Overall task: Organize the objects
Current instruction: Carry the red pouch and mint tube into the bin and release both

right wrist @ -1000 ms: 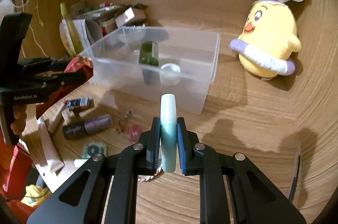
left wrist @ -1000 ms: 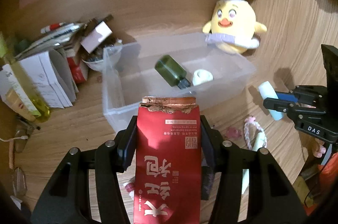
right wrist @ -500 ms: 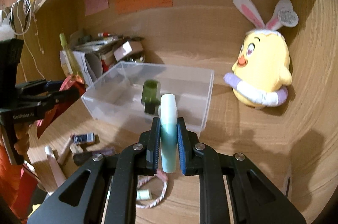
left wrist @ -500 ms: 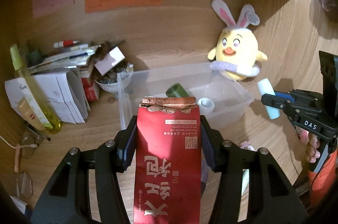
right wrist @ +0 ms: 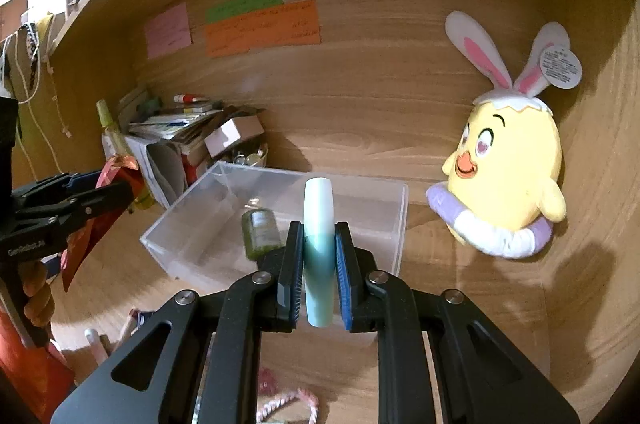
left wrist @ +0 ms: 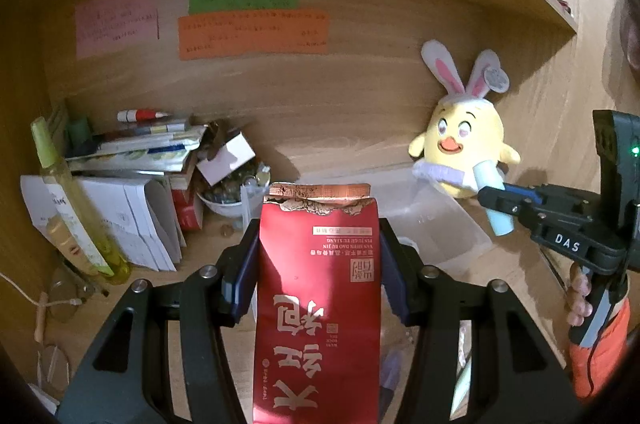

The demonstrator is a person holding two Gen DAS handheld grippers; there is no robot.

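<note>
Higher now; green bottle (right wrist: 261, 232) right-view only.

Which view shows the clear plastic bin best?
The right wrist view: the clear plastic bin shows nearly whole, with a green bottle inside. In the left wrist view the red packet hides most of it; only its right end shows.

light: dim, warm | shadows: soft | edges: fisheye-warped, black corners
</note>
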